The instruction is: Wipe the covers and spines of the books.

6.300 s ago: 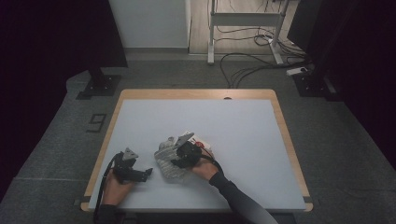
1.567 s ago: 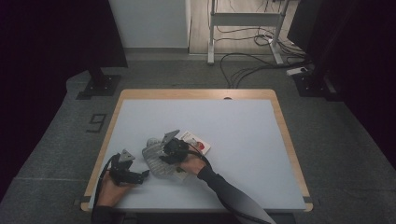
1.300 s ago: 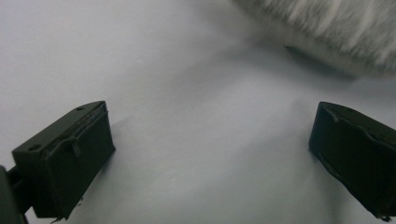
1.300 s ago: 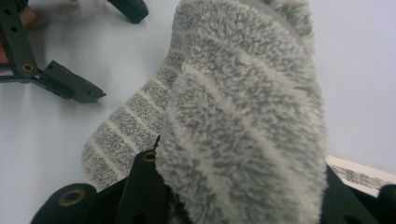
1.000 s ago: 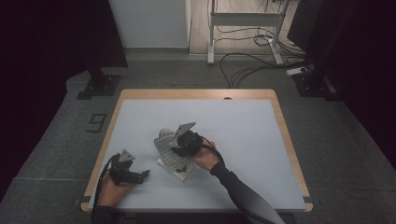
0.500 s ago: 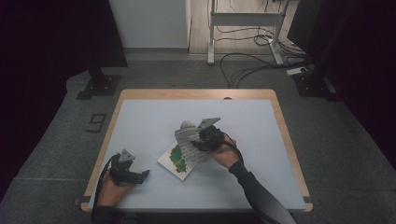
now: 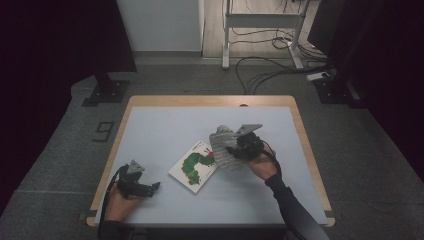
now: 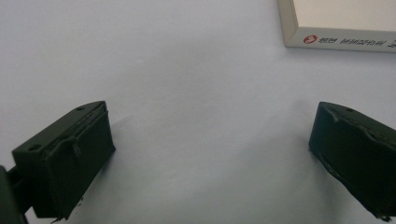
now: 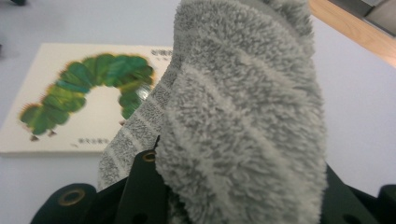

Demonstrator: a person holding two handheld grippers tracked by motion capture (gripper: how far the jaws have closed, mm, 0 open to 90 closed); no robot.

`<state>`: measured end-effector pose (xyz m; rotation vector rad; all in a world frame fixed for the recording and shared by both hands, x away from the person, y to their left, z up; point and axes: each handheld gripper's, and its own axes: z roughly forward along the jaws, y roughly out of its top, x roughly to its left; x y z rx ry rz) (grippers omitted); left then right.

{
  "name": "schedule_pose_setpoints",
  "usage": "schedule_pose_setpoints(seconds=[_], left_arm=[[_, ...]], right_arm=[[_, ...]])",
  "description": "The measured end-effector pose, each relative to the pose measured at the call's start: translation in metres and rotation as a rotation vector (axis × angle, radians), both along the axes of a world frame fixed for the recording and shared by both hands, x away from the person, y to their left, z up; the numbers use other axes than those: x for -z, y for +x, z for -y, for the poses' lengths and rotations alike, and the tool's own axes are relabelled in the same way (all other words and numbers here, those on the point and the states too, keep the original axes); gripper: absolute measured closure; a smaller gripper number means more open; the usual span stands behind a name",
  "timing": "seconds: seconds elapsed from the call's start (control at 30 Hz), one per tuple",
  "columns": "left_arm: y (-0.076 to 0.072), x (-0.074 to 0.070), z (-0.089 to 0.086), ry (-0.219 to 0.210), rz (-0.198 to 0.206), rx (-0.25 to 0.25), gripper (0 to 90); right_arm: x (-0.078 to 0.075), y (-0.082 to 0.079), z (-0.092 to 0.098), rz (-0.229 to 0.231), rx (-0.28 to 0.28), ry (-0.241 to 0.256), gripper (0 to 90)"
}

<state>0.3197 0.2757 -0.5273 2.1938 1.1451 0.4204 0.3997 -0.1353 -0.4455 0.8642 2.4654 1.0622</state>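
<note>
Right of centre in the high view, your right gripper [image 7: 235,148] has its jaws clamped on the grey fuzzy cloth [image 7: 222,147], overlapping the caterpillar book [image 7: 196,166]. At lower left, your left gripper [image 7: 150,187] rests wide open, empty.

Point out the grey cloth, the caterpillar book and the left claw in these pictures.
grey cloth [image 9: 243,116], right gripper view, on its fuzzy striped middle.
caterpillar book [image 7: 194,167], high view, on the green caterpillar on its cover.
left claw [image 8: 208,154], left gripper view, midway between its two open black jaws.
</note>
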Motion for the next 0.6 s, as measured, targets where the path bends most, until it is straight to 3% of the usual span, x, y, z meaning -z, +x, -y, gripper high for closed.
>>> schedule_pose_setpoints(seconds=[0.43, 0.6], left_arm=[[0.0, 0.0, 0.0, 0.0, 0.0, 0.001, 0.0], [0.0, 0.0, 0.0, 0.0, 0.0, 0.001, 0.0]], right_arm=[[0.002, -0.007, 0.062, -0.004, 0.122, 0.002, 63.2], [0.005, -0.011, 0.083, -0.003, 0.158, -0.017, 63.1]])
